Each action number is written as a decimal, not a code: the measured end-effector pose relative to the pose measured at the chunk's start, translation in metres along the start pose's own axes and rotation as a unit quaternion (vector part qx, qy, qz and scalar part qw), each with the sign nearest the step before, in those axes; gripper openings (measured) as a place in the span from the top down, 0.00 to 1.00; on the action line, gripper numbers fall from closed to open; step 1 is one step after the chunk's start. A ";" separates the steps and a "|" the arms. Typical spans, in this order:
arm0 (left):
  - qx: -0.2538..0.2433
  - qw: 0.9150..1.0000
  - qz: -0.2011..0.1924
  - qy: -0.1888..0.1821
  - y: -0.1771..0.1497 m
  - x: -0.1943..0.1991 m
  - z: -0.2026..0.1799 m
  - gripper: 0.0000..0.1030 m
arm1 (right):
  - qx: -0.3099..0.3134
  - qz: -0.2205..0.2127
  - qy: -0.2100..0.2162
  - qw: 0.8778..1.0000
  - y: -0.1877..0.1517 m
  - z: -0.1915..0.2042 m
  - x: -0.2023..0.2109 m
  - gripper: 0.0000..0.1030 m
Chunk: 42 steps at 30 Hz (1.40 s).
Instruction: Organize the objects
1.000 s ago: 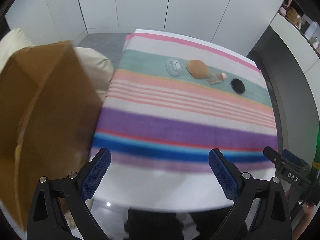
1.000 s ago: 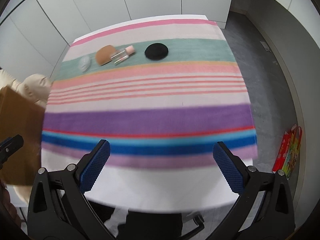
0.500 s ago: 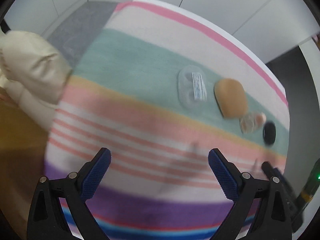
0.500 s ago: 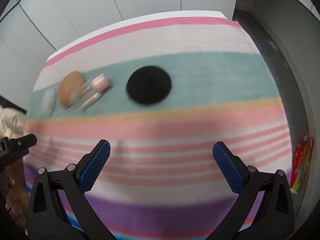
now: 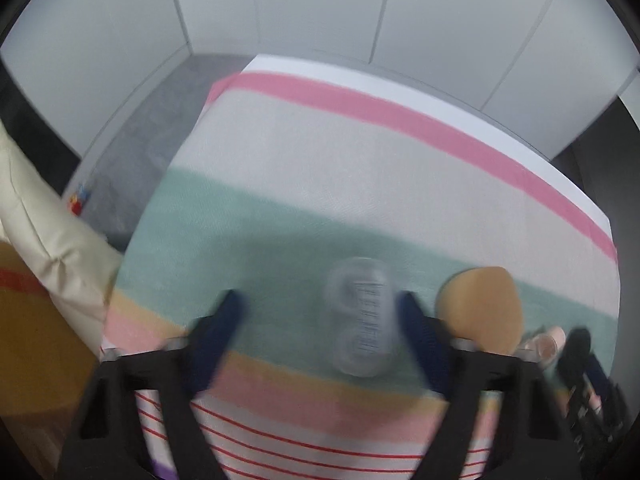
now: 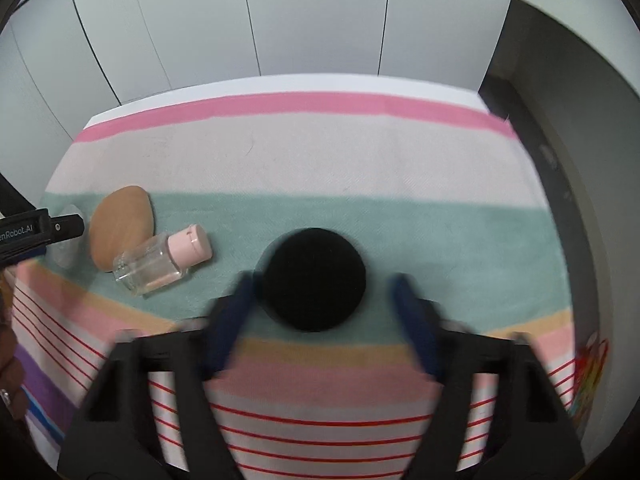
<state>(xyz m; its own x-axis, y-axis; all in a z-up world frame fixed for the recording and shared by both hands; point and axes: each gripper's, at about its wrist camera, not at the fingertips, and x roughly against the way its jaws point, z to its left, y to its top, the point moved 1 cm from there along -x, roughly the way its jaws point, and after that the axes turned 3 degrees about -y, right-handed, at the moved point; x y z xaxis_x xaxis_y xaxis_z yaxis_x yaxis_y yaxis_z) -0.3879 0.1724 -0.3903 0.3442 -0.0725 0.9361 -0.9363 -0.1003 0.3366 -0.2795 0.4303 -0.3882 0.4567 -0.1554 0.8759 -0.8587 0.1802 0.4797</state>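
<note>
Several small items lie in a row on the green stripe of a striped cloth (image 5: 320, 152). A clear plastic case (image 5: 360, 316) lies between the fingers of my open left gripper (image 5: 320, 312), nearer the right finger. Right of it are a tan sponge (image 5: 482, 304) and a pink-capped bottle (image 5: 546, 342). In the right wrist view a black round disc (image 6: 314, 278) lies between the fingers of my open right gripper (image 6: 320, 292). The clear bottle with pink cap (image 6: 162, 262) and the tan sponge (image 6: 120, 224) lie to its left. Both grippers are blurred.
A cardboard box (image 5: 36, 344) and a cream cushion (image 5: 44, 240) are left of the table. The left gripper's tip (image 6: 40, 230) shows at the right wrist view's left edge. White cabinet panels (image 6: 320, 20) stand behind the table. A colourful package (image 6: 590, 372) lies on the floor at right.
Both grippers have moved forward over the cloth to the row of items. The case now sits between the left fingers, the black disc between the right fingers. Both jaws have narrowed.
</note>
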 end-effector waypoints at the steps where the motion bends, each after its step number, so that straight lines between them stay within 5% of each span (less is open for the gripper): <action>1: -0.012 1.000 -0.004 -0.002 -0.002 0.002 -0.004 0.54 | -0.003 0.000 0.005 1.000 0.001 -0.001 0.000 0.48; 3: -0.030 0.999 -0.007 -0.015 -0.005 0.001 -0.010 0.62 | -0.014 -0.002 0.019 1.000 0.000 -0.009 0.002 0.49; 12: -0.037 0.999 -0.010 -0.017 -0.011 0.010 -0.008 0.62 | -0.011 0.003 0.014 1.000 0.002 -0.012 0.007 0.49; 22: -0.044 0.998 -0.039 -0.014 0.004 0.066 -0.004 0.62 | -0.002 -0.014 0.012 1.000 0.023 -0.009 0.049 0.50; 42: -0.072 0.988 -0.132 -0.033 0.020 0.259 -0.011 0.62 | -0.007 -0.111 0.001 0.994 0.084 -0.023 0.246 0.50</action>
<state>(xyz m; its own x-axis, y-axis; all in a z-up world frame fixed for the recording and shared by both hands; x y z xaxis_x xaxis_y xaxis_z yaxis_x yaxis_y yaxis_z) -0.3185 0.1628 -0.1394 0.5770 -0.1285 0.8066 -0.8119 0.0176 0.5836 -0.2340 0.4292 -0.1317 0.6347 -0.1910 0.7487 -0.7336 0.1554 0.6616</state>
